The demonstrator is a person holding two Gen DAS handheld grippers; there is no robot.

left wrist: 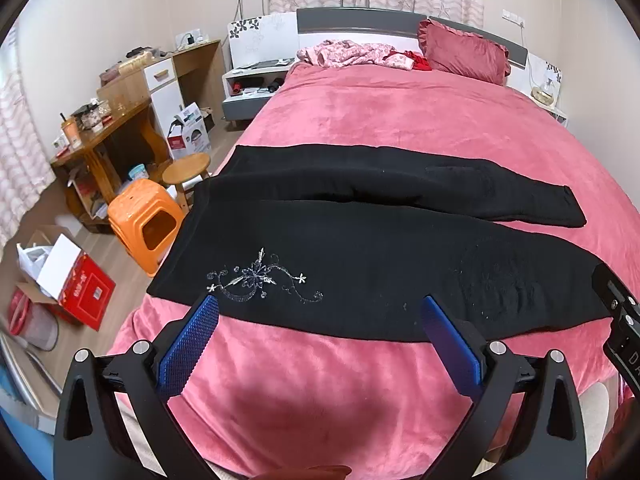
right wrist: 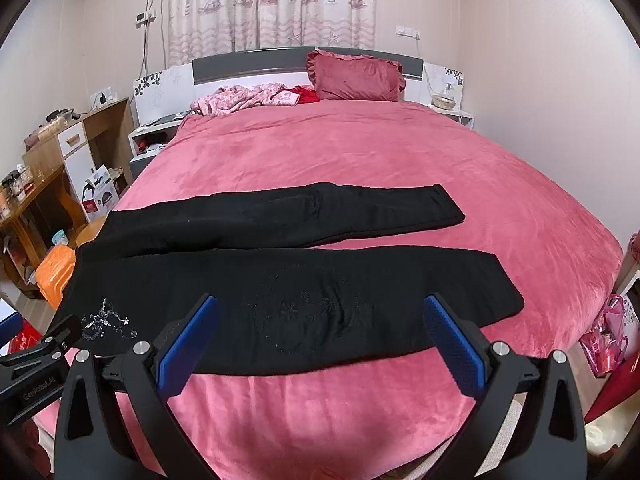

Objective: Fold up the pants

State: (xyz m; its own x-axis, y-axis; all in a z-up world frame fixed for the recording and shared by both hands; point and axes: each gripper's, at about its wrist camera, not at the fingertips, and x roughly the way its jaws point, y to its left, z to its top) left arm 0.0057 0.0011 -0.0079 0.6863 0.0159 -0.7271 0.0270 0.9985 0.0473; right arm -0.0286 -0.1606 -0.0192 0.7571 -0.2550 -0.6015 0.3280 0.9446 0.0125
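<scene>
Black pants spread flat on the pink bed ahead of both my grippers, each spread wide and holding nothing.

My left gripper (left wrist: 318,306) hangs just short of the black knit pants (left wrist: 360,264), its blue ribbed pads apart, silver flower embroidery (left wrist: 260,278) just beyond its left fingertip. My right gripper (right wrist: 318,306) hangs likewise wide over the nearer leg. The plush pink bedspread (right wrist: 360,160) carries both legs, lying crosswise and slightly apart. Only the left view shows the orange plastic stool (left wrist: 142,222) fully, the round wooden stool (left wrist: 186,170) and red cardboard box (left wrist: 80,290) far left; only the right shows a pink plastic bag (right wrist: 604,336) far right.
</scene>
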